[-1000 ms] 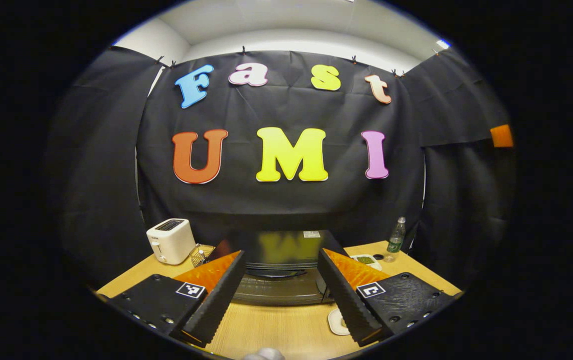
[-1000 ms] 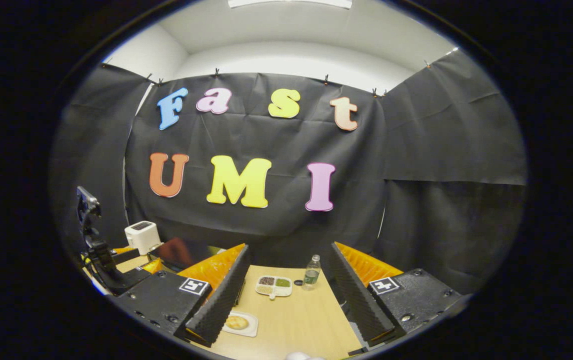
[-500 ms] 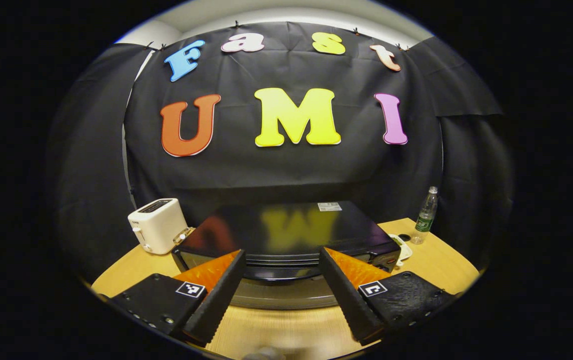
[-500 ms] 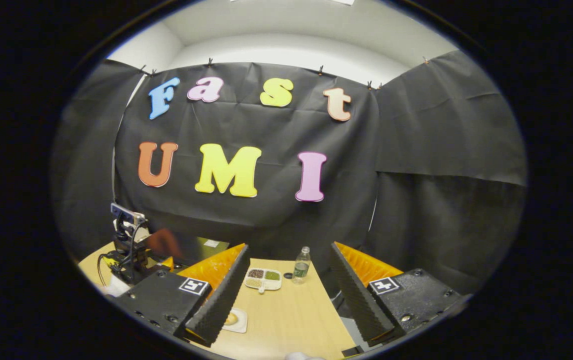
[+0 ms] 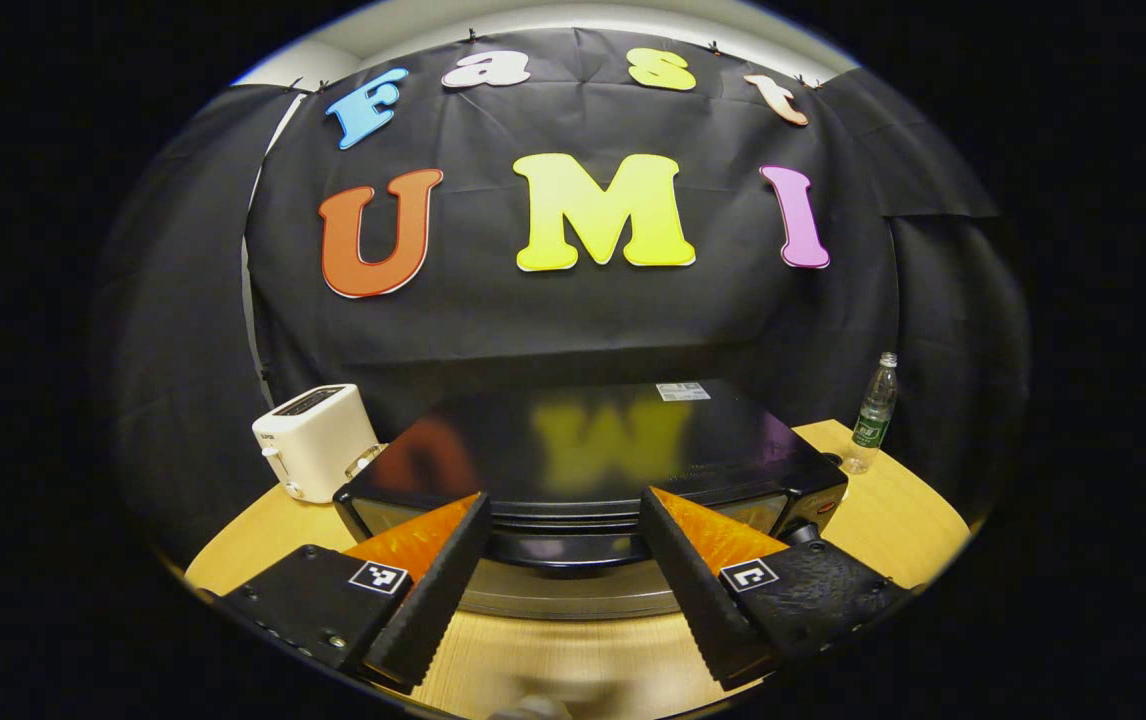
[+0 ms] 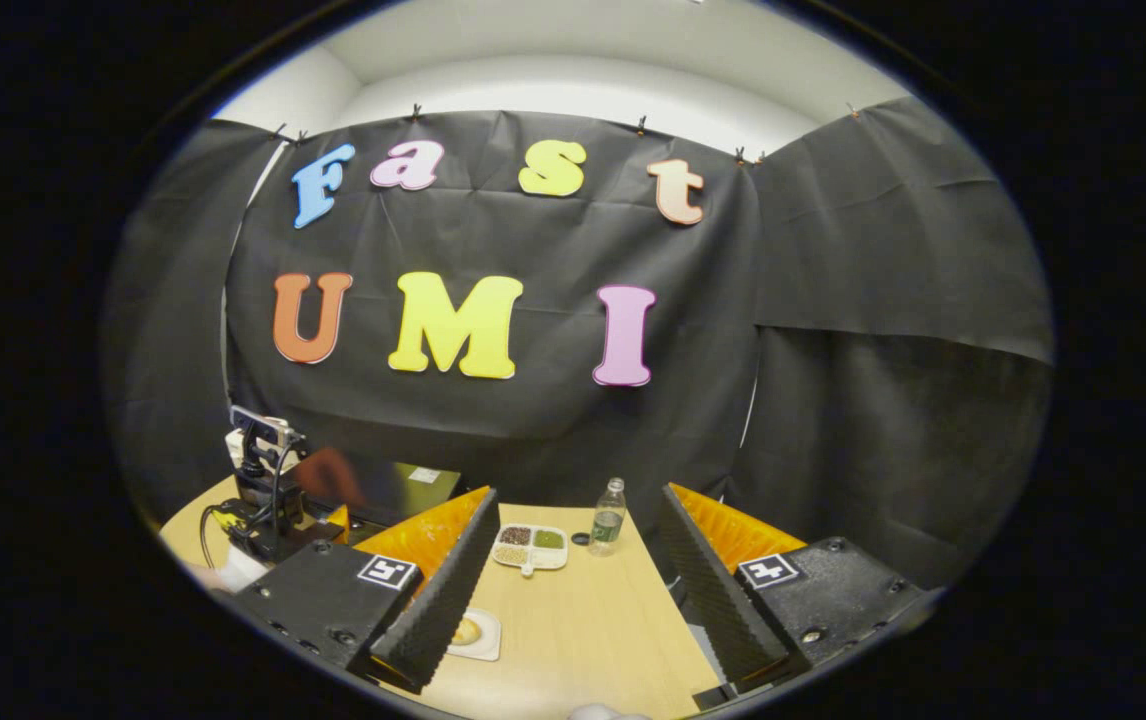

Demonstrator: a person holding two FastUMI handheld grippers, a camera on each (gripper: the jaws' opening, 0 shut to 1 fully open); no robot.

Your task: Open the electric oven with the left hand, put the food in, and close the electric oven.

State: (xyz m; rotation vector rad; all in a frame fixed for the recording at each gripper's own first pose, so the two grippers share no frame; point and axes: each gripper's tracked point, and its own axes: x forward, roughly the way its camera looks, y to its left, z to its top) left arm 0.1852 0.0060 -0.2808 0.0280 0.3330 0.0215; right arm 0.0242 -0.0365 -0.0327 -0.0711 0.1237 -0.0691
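Note:
In the left gripper view the black electric oven (image 5: 583,450) stands close ahead on the wooden table (image 5: 898,505), its door shut and its handle (image 5: 563,548) between my fingers. My left gripper (image 5: 564,497) is open, just short of the oven front. In the right gripper view my right gripper (image 6: 579,492) is open and holds nothing. The food, a round golden piece on a small white plate (image 6: 474,634), lies on the table partly behind the left finger (image 6: 438,600). The other gripper (image 6: 268,495) shows at the far left by the oven's top (image 6: 393,488).
A white toaster (image 5: 315,440) stands left of the oven. A plastic bottle (image 5: 871,415) stands at its right, also visible as the bottle (image 6: 610,517) beside a divided dish of grains (image 6: 531,546) and a dark cap (image 6: 581,539). Black cloth walls close in the table.
My left gripper has moved in toward the oven, which now looks larger and nearer. The right gripper has drifted slightly; the plate sits a little farther right of its left finger.

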